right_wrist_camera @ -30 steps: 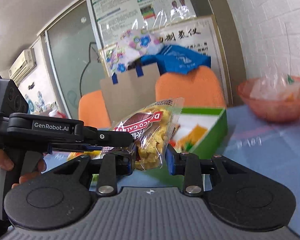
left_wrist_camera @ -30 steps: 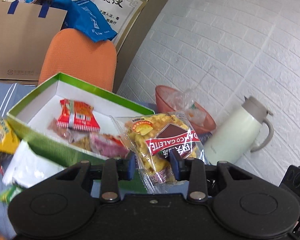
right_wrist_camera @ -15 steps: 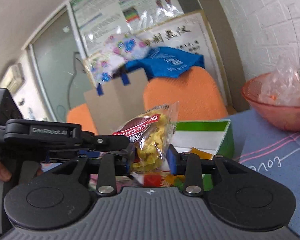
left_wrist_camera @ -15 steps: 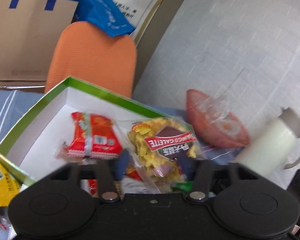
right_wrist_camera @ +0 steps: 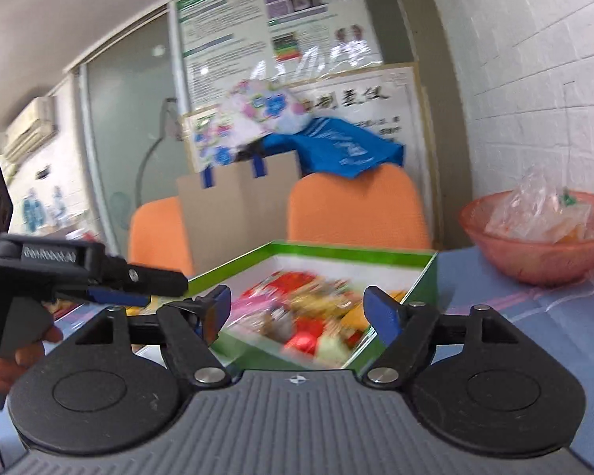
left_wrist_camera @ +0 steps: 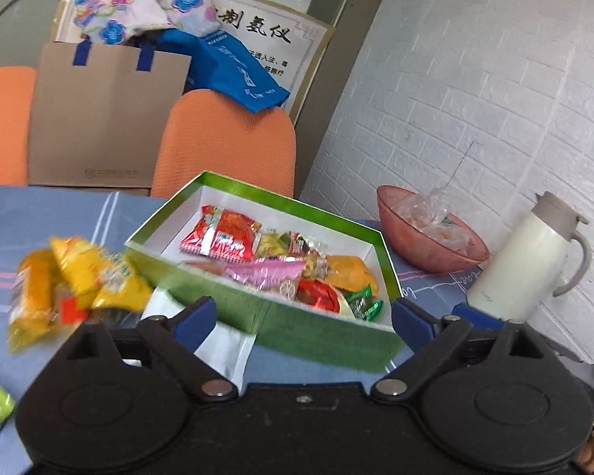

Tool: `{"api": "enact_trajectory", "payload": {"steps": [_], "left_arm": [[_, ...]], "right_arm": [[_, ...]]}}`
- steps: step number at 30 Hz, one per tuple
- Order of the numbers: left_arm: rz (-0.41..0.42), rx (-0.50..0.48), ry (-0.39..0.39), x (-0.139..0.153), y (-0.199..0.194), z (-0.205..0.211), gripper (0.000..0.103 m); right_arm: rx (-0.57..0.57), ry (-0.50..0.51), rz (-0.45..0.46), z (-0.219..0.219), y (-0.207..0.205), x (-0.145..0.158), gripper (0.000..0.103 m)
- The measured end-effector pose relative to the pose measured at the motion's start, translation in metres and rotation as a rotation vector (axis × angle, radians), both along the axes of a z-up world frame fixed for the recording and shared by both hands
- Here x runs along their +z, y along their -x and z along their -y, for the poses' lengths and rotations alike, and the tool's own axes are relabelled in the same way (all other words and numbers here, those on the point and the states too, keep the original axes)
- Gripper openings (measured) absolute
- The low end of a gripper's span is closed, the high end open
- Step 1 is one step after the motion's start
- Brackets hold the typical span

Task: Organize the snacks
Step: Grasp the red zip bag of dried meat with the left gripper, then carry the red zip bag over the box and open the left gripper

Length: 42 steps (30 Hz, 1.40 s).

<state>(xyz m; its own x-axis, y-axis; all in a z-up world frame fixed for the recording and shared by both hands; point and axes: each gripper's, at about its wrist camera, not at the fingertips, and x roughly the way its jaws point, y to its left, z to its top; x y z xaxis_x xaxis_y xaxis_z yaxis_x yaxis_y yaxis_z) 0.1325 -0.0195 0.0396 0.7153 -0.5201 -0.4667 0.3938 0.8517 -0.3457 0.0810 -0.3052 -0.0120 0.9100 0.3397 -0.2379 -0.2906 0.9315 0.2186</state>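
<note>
Both sets of fingers spread fully, nothing between them: left gripper (left_wrist_camera: 303,316) with blue pads (left_wrist_camera: 196,316) flanking the near wall of the green box (left_wrist_camera: 320,330), right gripper (right_wrist_camera: 297,308) jaws just finished opening over the same box at frame centre, empty. Inside the box, a heap of snack packets (left_wrist_camera: 281,261): red, pink, yellow, green. Left of it on the blue worktop (left_wrist_camera: 59,206), loose yellow packs (left_wrist_camera: 79,277), blurred. Probably light, crinkly, slippery film with brittle contents; best pinched gently at a sealed end or across the flat middle.
</note>
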Motion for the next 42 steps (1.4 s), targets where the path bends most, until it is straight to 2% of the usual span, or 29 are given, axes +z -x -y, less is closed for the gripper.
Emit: {"api": "enact_trajectory", "payload": {"steps": [6, 12, 14, 17, 21, 25, 27, 29, 31, 33, 34, 36, 42], "left_arm": [[-0.087, 0.034, 0.072, -0.030, 0.046, -0.038, 0.103], [-0.207, 0.061, 0.171, -0.065, 0.067, -0.065, 0.103], [-0.247, 0.067, 0.207, -0.073, 0.067, -0.072, 0.103], [-0.259, 0.058, 0.239, -0.078, 0.067, -0.077, 0.103], [-0.275, 0.045, 0.241, -0.081, 0.060, -0.071, 0.103], [-0.278, 0.033, 0.235, -0.087, 0.056, -0.067, 0.103], [-0.283, 0.021, 0.238, -0.090, 0.055, -0.068, 0.097], [-0.284, 0.021, 0.247, -0.091, 0.055, -0.070, 0.097], [-0.289, 0.022, 0.261, -0.092, 0.057, -0.072, 0.096], [-0.287, 0.028, 0.270, -0.093, 0.058, -0.073, 0.088], [-0.288, 0.029, 0.275, -0.093, 0.058, -0.072, 0.086], [-0.283, 0.027, 0.279, -0.091, 0.059, -0.070, 0.082], [-0.232, -0.009, 0.289, -0.073, 0.052, -0.058, 0.081]], "right_arm": [[0.151, -0.029, -0.143, -0.028, 0.026, -0.021, 0.103], [0.272, -0.051, -0.280, -0.057, 0.040, -0.041, 0.103], [0.294, -0.044, -0.301, -0.067, 0.041, -0.045, 0.103], [0.325, -0.032, -0.319, -0.080, 0.043, -0.048, 0.103], [0.341, -0.024, -0.321, -0.088, 0.043, -0.049, 0.103], [0.304, -0.017, -0.333, -0.087, 0.037, -0.052, 0.103], [0.310, -0.019, -0.342, -0.087, 0.035, -0.054, 0.103], [0.313, -0.019, -0.337, -0.087, 0.034, -0.056, 0.099], [0.329, -0.027, -0.340, -0.087, 0.032, -0.056, 0.088], [0.334, -0.029, -0.341, -0.087, 0.032, -0.058, 0.072], [0.343, -0.028, -0.342, -0.087, 0.031, -0.058, 0.067], [0.339, -0.022, -0.337, -0.086, 0.033, -0.057, 0.064], [0.322, -0.022, -0.285, -0.074, 0.034, -0.042, 0.062]]}}
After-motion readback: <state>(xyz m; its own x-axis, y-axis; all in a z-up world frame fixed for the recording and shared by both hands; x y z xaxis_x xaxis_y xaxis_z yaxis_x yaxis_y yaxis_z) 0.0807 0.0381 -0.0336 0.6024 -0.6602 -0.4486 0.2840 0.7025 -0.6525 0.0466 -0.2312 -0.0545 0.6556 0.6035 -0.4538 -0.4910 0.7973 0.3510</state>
